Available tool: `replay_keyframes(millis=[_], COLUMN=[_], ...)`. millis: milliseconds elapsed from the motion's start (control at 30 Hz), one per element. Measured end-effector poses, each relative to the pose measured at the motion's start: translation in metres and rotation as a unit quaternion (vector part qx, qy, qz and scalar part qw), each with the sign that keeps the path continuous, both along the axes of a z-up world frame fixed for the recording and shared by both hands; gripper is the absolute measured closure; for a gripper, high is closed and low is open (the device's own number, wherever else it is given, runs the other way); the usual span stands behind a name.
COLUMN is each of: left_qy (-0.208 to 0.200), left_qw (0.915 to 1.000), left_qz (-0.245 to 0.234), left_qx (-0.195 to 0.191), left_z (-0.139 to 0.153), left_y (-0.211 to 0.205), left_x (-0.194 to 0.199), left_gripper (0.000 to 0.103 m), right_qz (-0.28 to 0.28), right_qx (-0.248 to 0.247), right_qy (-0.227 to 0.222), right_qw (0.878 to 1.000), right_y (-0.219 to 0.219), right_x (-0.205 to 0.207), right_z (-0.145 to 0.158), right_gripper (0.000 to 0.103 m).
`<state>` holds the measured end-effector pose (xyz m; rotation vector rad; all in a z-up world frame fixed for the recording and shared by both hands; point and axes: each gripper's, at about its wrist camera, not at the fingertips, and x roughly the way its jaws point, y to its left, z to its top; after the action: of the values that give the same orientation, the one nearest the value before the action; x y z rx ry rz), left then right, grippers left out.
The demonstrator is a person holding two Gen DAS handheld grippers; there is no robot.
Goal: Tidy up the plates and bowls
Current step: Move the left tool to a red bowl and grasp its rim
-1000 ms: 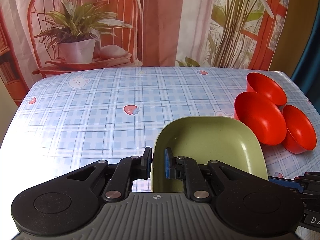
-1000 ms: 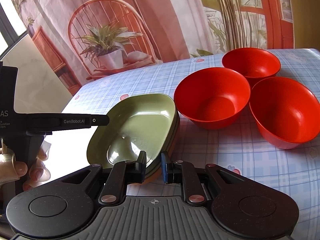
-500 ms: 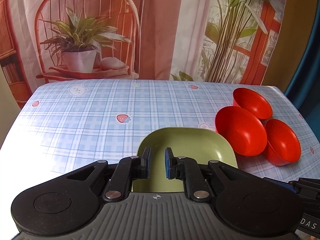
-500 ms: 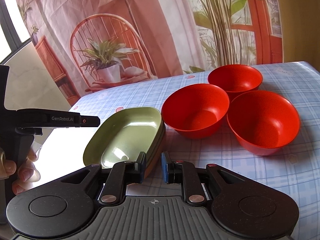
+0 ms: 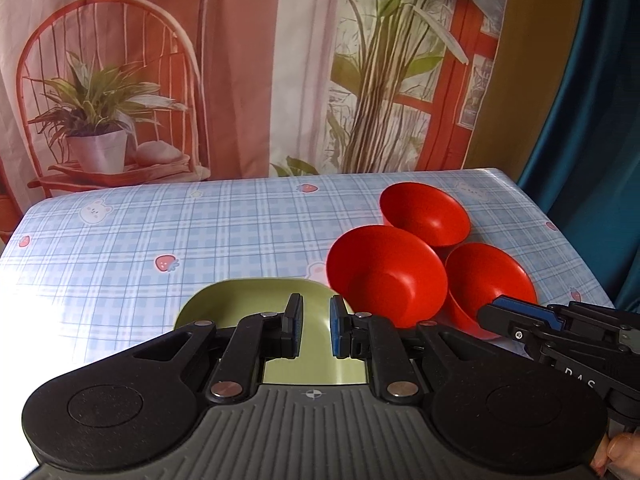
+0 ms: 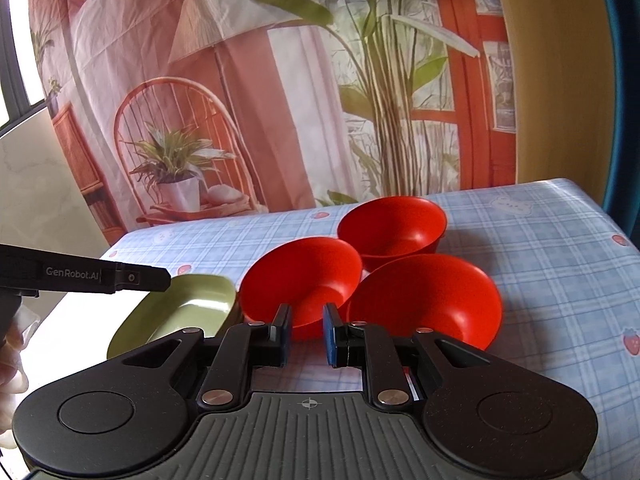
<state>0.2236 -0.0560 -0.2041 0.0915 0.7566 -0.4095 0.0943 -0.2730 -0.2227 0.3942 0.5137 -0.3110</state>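
A stack of green square plates (image 5: pixel 248 300) lies on the checked tablecloth near the front edge; it also shows in the right wrist view (image 6: pixel 188 304). Three red bowls sit together to its right: a near-left one (image 5: pixel 386 276) (image 6: pixel 304 280), a far one (image 5: pixel 426 214) (image 6: pixel 394 226) and a near-right one (image 5: pixel 488 280) (image 6: pixel 426 300). My left gripper (image 5: pixel 315 326) is slightly open and empty, above the plates' near side. My right gripper (image 6: pixel 305 334) is slightly open and empty, just short of the near-left and near-right bowls.
The table (image 5: pixel 160 232) carries a blue plaid cloth with strawberry and bear prints. A printed backdrop (image 5: pixel 280 72) hangs behind it. A blue curtain (image 5: pixel 592 128) hangs at the right. The table's right edge (image 6: pixel 600 216) lies close to the bowls.
Both grippers have pulled back and risen from the green plates. The jaws of both stand a little wider. The right gripper has swung from the plates toward the bowls.
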Motion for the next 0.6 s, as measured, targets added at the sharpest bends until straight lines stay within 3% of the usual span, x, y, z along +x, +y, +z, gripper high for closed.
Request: replay_keyframes(millis=[367,600], left_qy=[-0.002,0.011], left_qw=[0.9996,0.9996], left_qz=[-0.027,-0.019], left_qx=[-0.013,-0.018], left_z=[0.015,0.011], left_y=[-0.062,-0.097], left_x=[0.038,0.086], left_gripper=[0.088,0.088], right_qz=[-0.032,-0.045], right_qx=[-0.032,-0.015], right_qy=[-0.003,0.007], right_qw=[0.999,0.999], right_y=[-0.087,-0.136], right_x=[0.005,0.024], right_z=[0.021,0.011], right_gripper=[0.086,0.086])
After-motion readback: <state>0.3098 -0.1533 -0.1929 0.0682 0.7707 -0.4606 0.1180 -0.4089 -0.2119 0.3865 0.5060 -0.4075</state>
